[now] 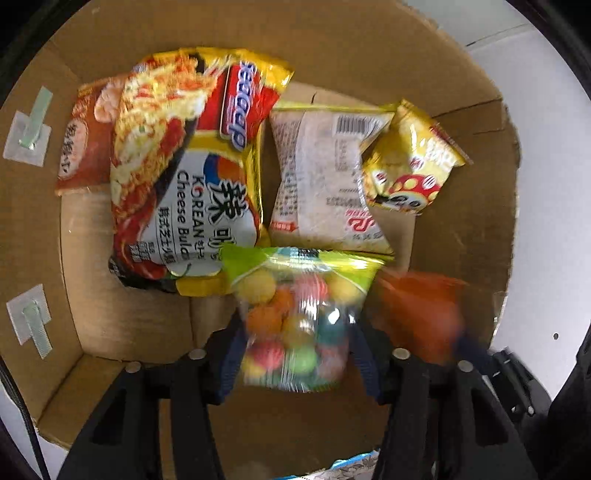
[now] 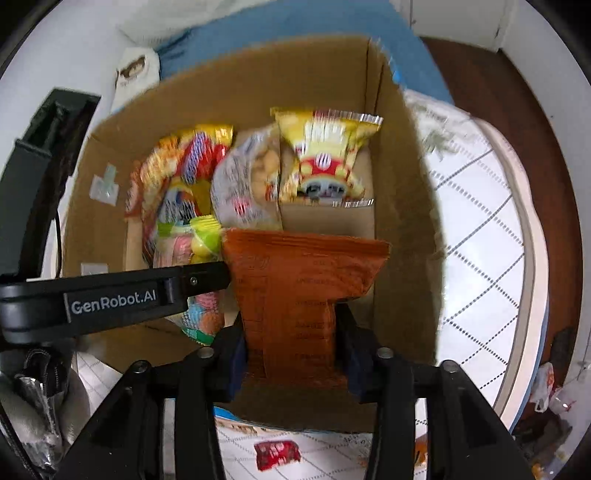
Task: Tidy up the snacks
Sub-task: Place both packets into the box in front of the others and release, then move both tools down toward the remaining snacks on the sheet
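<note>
Quilted white cloth [image 2: 476,229]; blue fabric [image 2: 295,26]; perhaps dark wooden floor [image 2: 535,122]

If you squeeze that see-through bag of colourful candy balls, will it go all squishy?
Probably lumpy, not squishy. The candy bag is thin clear film, so it likely crinkles and sags, while the round balls inside look hard and may shift about. Its shiny wrapper could be slippery between the left claw pads. It seems unlikely to break.

White quilted bedcover [image 2: 480,236], blue cloth [image 2: 303,33], dark wooden floor [image 2: 517,103].

Left gripper [image 1: 295,354] and right gripper [image 2: 295,347] point steeply down.
</note>
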